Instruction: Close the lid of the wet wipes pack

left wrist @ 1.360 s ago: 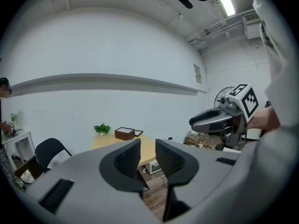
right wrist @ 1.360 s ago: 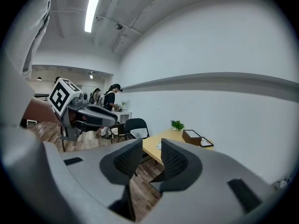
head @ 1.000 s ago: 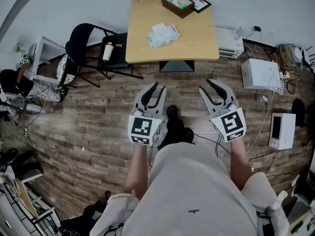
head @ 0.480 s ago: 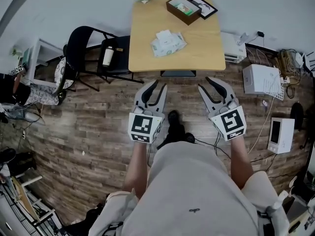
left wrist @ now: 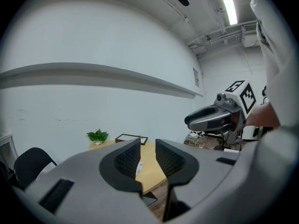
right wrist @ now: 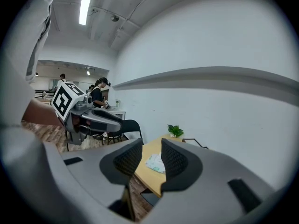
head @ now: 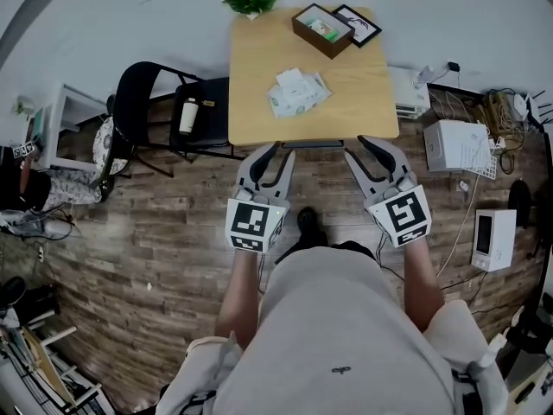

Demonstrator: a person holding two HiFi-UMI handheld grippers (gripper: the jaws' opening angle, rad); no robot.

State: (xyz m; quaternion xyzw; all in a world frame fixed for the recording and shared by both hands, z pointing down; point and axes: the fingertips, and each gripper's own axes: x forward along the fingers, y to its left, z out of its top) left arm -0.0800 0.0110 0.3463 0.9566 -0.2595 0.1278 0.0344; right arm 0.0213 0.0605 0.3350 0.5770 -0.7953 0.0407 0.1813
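The wet wipes pack (head: 297, 92), pale green and white with a white flap on top, lies in the middle of the wooden table (head: 259, 59). My left gripper (head: 278, 151) and right gripper (head: 357, 150) hang side by side over the floor just short of the table's near edge. Both are open and hold nothing. In the right gripper view the pack (right wrist: 155, 163) shows between the parted jaws of the right gripper (right wrist: 151, 146), well ahead of them. The left gripper (left wrist: 147, 146) frames the table top and a white sliver of the pack (left wrist: 139, 168).
A potted plant (head: 251, 3), a wooden box (head: 321, 29) and a picture frame (head: 359, 24) stand at the table's far edge. A black chair (head: 147, 93) with a bottle (head: 187, 116) is to the left. White boxes and cables (head: 458, 137) lie right.
The table and pack have come closer. Both grippers now reach the table's near edge, where before they were over open floor. Their jaws stand as before.
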